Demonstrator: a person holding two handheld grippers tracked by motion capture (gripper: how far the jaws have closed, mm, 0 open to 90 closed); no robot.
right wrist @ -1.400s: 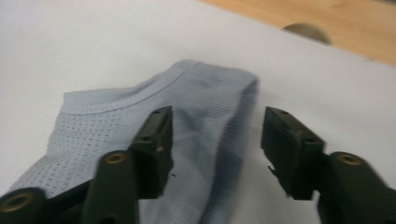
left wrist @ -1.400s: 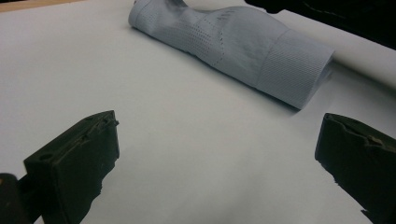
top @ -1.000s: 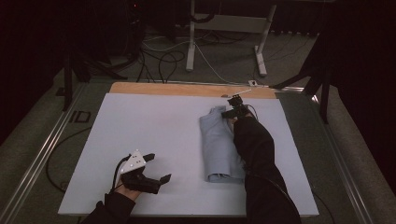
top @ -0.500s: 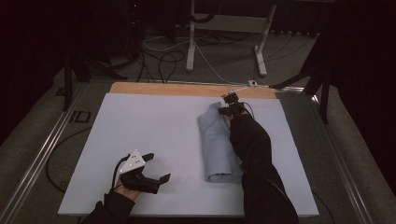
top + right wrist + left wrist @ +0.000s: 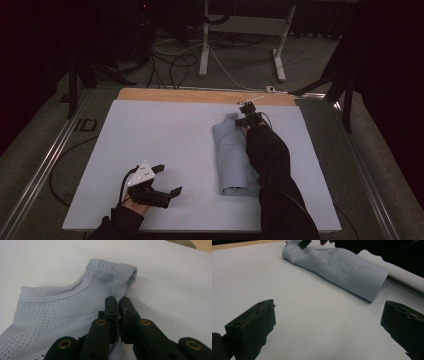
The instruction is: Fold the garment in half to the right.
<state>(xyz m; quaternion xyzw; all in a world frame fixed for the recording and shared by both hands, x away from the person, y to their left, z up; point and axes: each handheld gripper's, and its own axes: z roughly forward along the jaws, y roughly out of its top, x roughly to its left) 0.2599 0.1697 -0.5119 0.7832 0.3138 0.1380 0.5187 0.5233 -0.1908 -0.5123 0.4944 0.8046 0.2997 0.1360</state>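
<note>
The left gripper point(image 5: 161, 180) rests at the near left part of the white table cover point(image 5: 165, 135), held in a hand point(image 5: 134, 204) that comes in from the near edge. Its jaws stand wide apart and nothing is between them; in the left gripper view there is bare white surface between the two black jaws. The folded light blue garment point(image 5: 342, 267) lies beyond this gripper and to its right, well apart from it, with its ribbed hem end turned toward the near side.

Farther away, the right gripper point(image 5: 118, 305) is at the far end of the garment point(image 5: 231, 155), past the dark sleeve point(image 5: 270, 155) that lies along the garment's right side. Its jaws are pressed together on a ribbed edge of the cloth, just beside the neckline point(image 5: 75, 288), and a thin fold of the fabric is caught between the pads. The wooden edge point(image 5: 200, 96) of the table is just beyond this gripper.
</note>
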